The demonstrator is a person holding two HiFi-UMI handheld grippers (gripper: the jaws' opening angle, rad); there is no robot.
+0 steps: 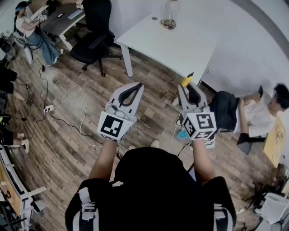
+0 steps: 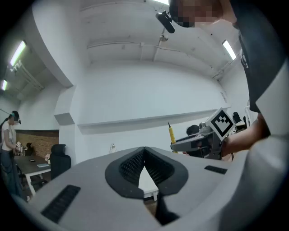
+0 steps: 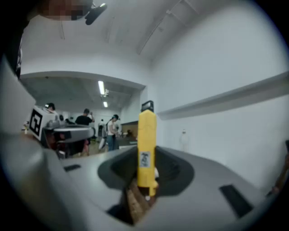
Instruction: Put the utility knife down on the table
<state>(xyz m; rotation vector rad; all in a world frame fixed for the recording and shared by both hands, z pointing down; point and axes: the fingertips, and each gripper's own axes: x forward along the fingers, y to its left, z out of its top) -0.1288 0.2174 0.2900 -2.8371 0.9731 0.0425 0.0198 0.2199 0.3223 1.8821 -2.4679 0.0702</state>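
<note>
A yellow utility knife (image 3: 146, 149) with a black tip stands upright between the jaws of my right gripper (image 3: 147, 159), which is shut on its lower part. In the head view the knife (image 1: 187, 81) pokes out past the right gripper (image 1: 189, 89), held over the wooden floor just short of the white table (image 1: 180, 45). My left gripper (image 1: 137, 86) is level beside it, to the left, its jaw tips touching and nothing between them. The left gripper view shows its own shut jaws (image 2: 144, 150) and the knife (image 2: 171, 134) off to the right.
On the table's far end stand a glass object (image 1: 170, 13) and a small dark disc (image 1: 155, 18). A black office chair (image 1: 95, 36) is left of the table. A seated person (image 1: 253, 113) is at the right. Cables and a power strip (image 1: 49, 108) lie on the floor.
</note>
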